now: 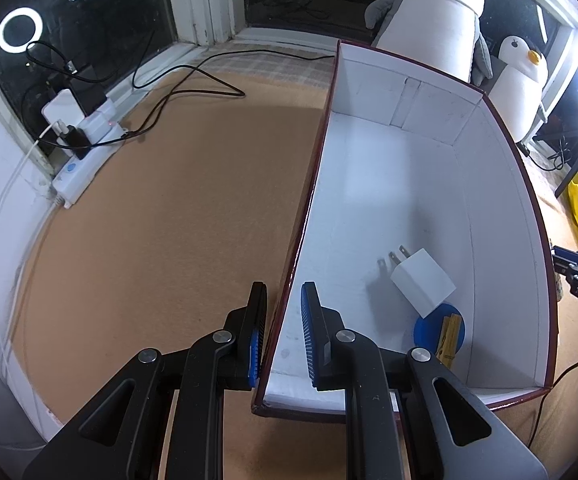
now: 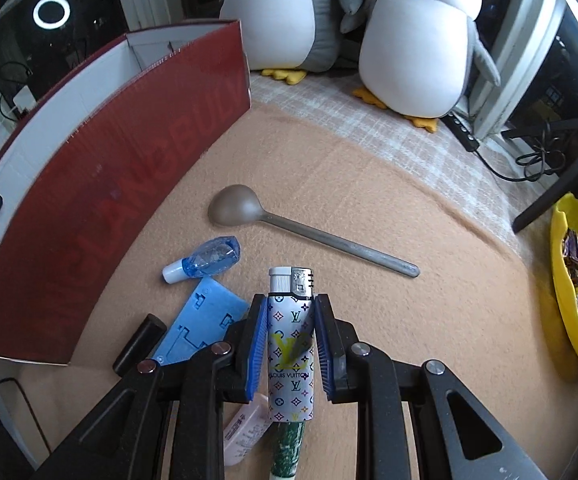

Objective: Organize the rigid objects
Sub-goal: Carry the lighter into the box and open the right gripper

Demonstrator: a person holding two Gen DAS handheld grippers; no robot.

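My left gripper (image 1: 283, 330) is clamped on the near wall of the red box (image 1: 501, 128), steadying it. Inside already lie a white charger (image 1: 423, 282), a blue disc (image 1: 429, 330) and a wooden clothespin (image 1: 449, 336). My right gripper (image 2: 291, 342) grasps a patterned lighter (image 2: 291, 344), upright above the tan blanket (image 2: 369, 320), beside the box. Waiting outside (most of the job, I judge): a grey spoon (image 2: 289, 228), blue bottle (image 2: 209, 260), blue block (image 2: 197, 324) and black cylinder (image 2: 139, 344).
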